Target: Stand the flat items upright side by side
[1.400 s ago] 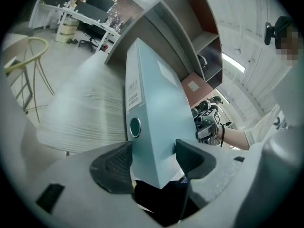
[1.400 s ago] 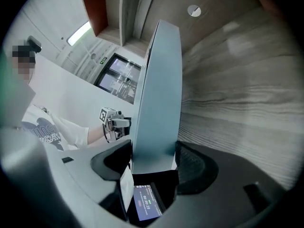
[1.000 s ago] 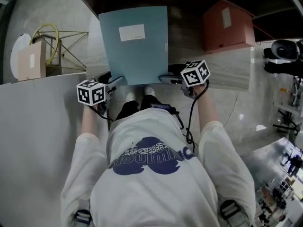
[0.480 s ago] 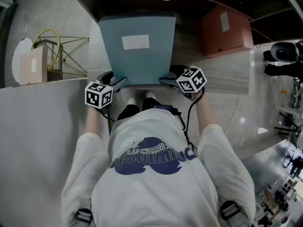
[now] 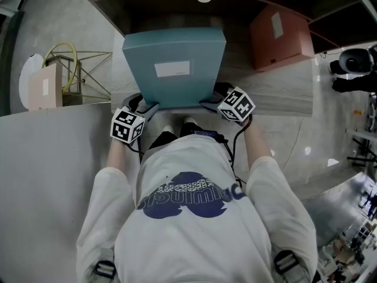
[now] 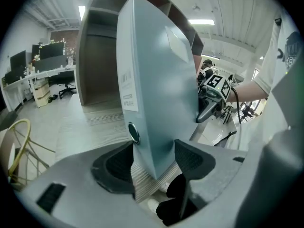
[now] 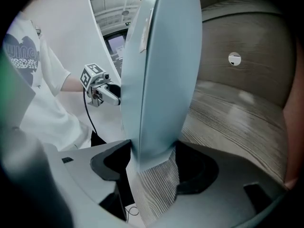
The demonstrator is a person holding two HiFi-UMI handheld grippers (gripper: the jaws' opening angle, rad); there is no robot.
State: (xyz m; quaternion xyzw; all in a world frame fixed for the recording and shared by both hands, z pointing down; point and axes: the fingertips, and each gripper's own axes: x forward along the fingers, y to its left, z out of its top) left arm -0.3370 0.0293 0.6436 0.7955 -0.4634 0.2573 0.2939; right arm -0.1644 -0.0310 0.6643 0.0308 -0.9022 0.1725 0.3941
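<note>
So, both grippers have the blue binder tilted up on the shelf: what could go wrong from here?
The left gripper and right gripper clamp the blue binder only at its two near corners. Tall and tilted, it could pivot or slip from the grip. Released before fully upright, it may fall flat onto the wooden shelf. The red binder sits apart to the right, so nothing nearby would prop it.

Your binder is pale blue-grey, with a white label on its cover and a white strip on its spine. The folder to its right is reddish brown with a white tag. The shelf shows grey wood grain. Black-and-white squares pattern the cubes on your left gripper and right gripper. Your T-shirt is white with navy print.
</note>
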